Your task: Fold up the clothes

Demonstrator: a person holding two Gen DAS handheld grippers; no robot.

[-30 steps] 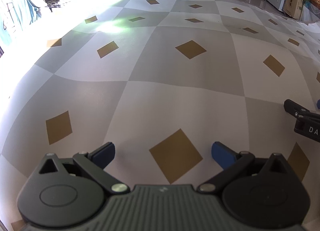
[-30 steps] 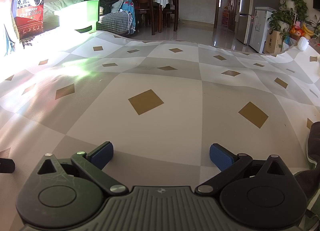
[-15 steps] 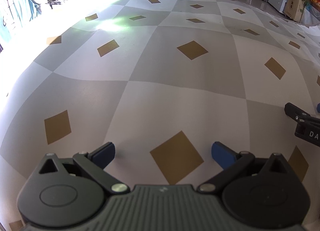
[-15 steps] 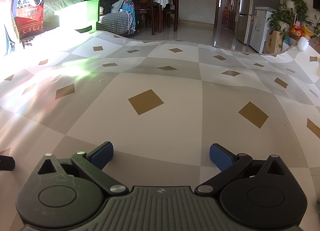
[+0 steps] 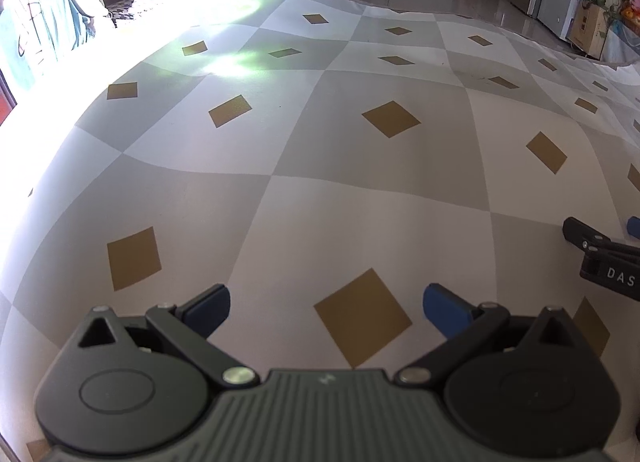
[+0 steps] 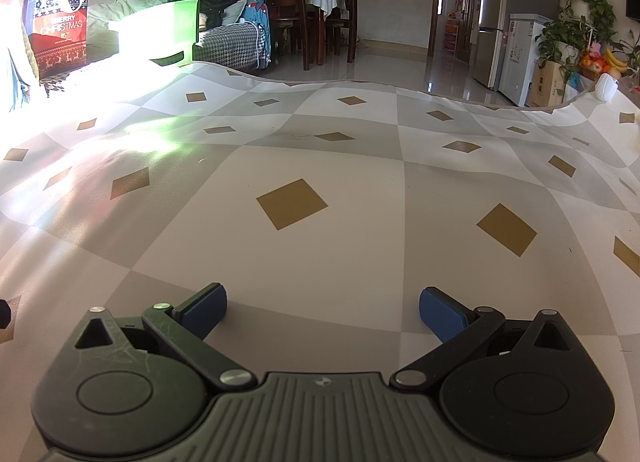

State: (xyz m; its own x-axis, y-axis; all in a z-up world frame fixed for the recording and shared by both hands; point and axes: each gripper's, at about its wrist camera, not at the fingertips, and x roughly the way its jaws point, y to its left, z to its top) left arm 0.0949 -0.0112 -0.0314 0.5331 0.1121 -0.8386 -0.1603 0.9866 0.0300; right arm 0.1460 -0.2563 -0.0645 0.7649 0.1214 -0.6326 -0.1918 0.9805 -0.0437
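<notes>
- My left gripper (image 5: 326, 302) and right gripper (image 6: 322, 308) both have jaws wide apart, holding nothing.
- I see no clothes on the checked cloth (image 6: 320, 229), so I cannot tell which way they lie.

Checked grey and off-white tablecloth (image 6: 320, 262) with tan diamonds. Blue pads (image 5: 444, 308) on black grippers. Beyond the far left corner, red Christmas bag (image 6: 60, 37) with white lettering; green chair (image 6: 176, 21); houndstooth cushion (image 6: 232, 45).

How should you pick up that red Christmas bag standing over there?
Probably pinch the Christmas bag at its top edge, coming down from above. It stands upright, so that thin edge faces up, and its broad flat sides give a gripper nothing to close around.
</notes>
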